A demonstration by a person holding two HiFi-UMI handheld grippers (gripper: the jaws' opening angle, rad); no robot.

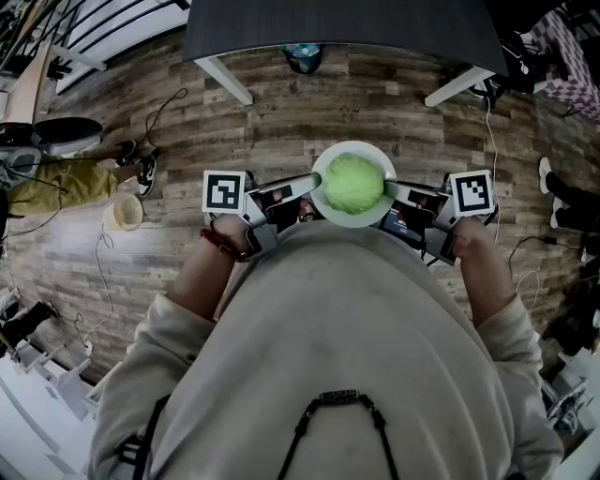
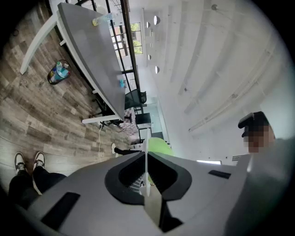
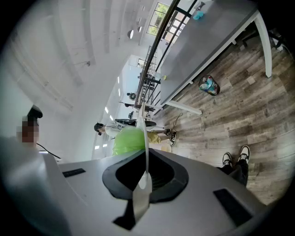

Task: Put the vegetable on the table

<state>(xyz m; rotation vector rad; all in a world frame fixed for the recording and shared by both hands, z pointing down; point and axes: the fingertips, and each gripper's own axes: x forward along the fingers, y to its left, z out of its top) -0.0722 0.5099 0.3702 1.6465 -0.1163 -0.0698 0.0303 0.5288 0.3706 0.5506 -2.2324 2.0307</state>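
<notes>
A round pale-green vegetable (image 1: pixel 353 184) lies on a white plate (image 1: pixel 325 166) held in the air over the wooden floor, just in front of my chest. My left gripper (image 1: pixel 316 188) is shut on the plate's left rim, and my right gripper (image 1: pixel 390 193) is shut on its right rim. In the left gripper view the plate's edge (image 2: pixel 146 159) runs as a thin white line between the closed jaws of the left gripper (image 2: pixel 146 184), with the vegetable (image 2: pixel 159 146) behind. The right gripper view shows the same: rim (image 3: pixel 145 138), vegetable (image 3: pixel 126 141), right gripper (image 3: pixel 145 177). The dark grey table (image 1: pixel 337 26) stands ahead.
A bin with bottles (image 1: pixel 303 58) sits under the table between its white legs (image 1: pixel 225 80). A person in yellow-green trousers (image 1: pixel 56 184) and a cream bucket (image 1: pixel 125 212) are at the left. Someone's shoes (image 1: pixel 547 177) and cables lie at the right.
</notes>
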